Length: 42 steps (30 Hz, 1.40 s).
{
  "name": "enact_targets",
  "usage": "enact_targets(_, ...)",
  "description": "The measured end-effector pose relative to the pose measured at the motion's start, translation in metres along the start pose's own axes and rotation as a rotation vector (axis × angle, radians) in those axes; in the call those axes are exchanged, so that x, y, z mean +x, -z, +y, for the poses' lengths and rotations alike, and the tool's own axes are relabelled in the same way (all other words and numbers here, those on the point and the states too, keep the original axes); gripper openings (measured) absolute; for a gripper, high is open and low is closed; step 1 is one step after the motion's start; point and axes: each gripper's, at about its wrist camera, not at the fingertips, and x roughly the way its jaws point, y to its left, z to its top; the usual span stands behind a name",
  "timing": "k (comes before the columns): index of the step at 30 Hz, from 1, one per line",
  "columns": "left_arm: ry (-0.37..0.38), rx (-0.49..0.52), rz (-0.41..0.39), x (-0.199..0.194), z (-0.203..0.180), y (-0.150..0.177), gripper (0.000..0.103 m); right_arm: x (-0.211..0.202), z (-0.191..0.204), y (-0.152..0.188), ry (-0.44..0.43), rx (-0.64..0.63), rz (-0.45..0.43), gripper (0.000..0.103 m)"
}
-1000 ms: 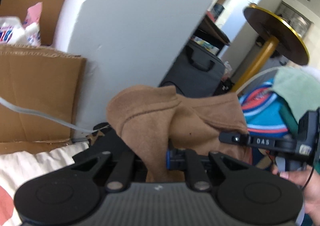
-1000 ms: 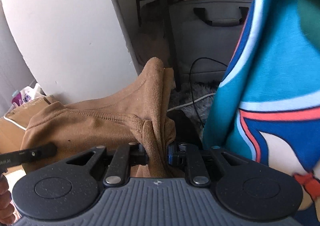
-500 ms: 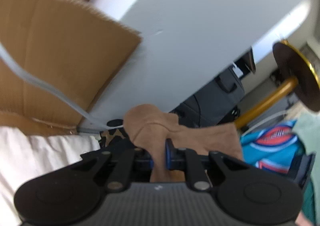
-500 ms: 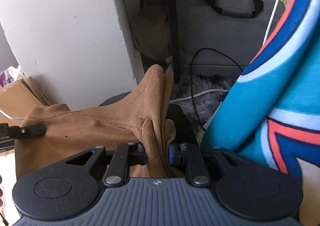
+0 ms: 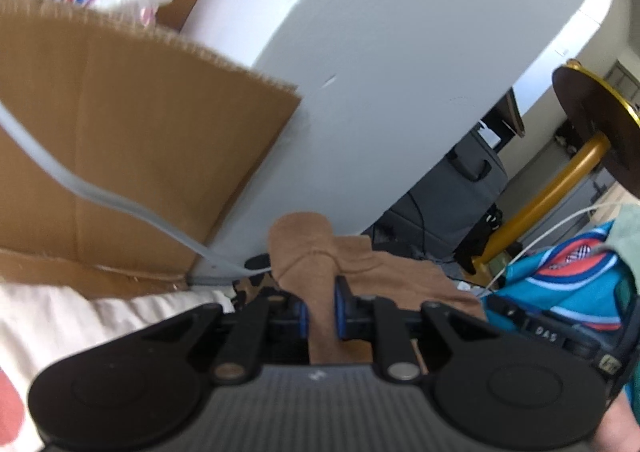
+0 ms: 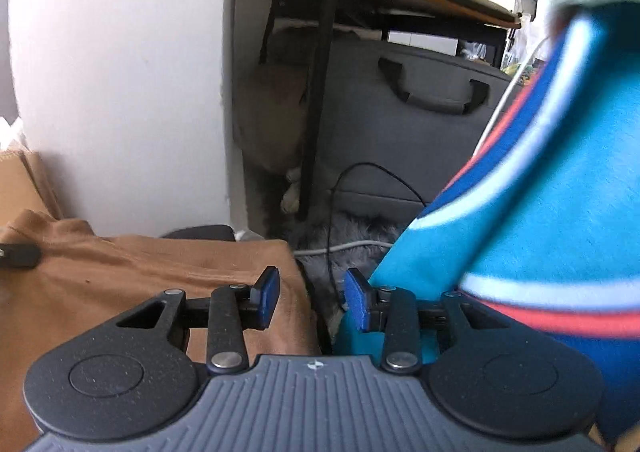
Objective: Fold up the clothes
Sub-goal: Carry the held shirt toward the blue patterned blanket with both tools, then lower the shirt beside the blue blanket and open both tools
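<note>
Brown garment (image 5: 320,252) lies bunched before us, between a cardboard box (image 5: 132,156) and blue patterned cloth (image 6: 540,232); our left gripper (image 5: 320,312) pinches its fold, our right gripper (image 6: 312,292) gapes wide beside it.

One brown garment (image 5: 384,272), one blue garment (image 6: 540,220).

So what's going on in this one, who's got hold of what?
A person is folding a brown garment with two handheld grippers. The left gripper is shut on a bunched corner of it. The right gripper is open with nothing between its fingers; the garment lies spread out flat just below and to its left. A blue patterned garment is heaped close on the right, untouched. Cardboard stands against the wall beyond.
</note>
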Motion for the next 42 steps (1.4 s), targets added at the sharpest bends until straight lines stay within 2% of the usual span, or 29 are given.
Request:
enact_targets(2,-0.036,0.044,0.003,-0.004,-0.005,0.0,0.015,-0.005,0.001,0.002,-0.029,0.008,0.008,0.033)
enact_targets(3,-0.047,0.063,0.001,-0.006,-0.007,0.001,0.016,-0.007,0.003,0.004,-0.039,-0.002,0.017,0.025)
enact_targets(8,-0.1,0.123,-0.045,-0.025,-0.014,0.002,0.028,-0.002,0.014,0.011,-0.065,-0.045,0.042,0.02)
enact_targets(12,-0.073,0.142,-0.06,-0.035,-0.017,0.001,0.028,0.016,0.015,0.013,-0.075,-0.034,0.074,0.019)
enact_targets(18,-0.012,0.202,0.01,-0.02,-0.028,0.005,0.028,0.047,0.005,0.01,-0.05,0.016,0.111,0.017)
enact_targets(24,-0.009,0.25,0.069,0.007,-0.036,0.013,0.028,0.06,0.009,0.006,-0.026,0.006,0.104,0.016)
enact_targets(29,-0.032,0.292,0.088,0.026,-0.042,0.011,0.028,0.035,0.009,0.006,0.021,0.063,0.035,0.017)
enact_targets(32,-0.061,0.316,0.085,0.034,-0.048,-0.001,0.028,0.012,0.011,0.011,0.016,0.063,0.006,0.017)
enact_targets(37,-0.063,0.308,0.04,0.024,-0.058,-0.019,0.028,-0.021,0.013,0.033,0.011,0.033,0.01,0.017)
enact_targets(42,-0.072,0.303,0.027,-0.006,-0.064,-0.014,0.028,-0.032,0.012,0.058,-0.001,0.019,0.037,0.017)
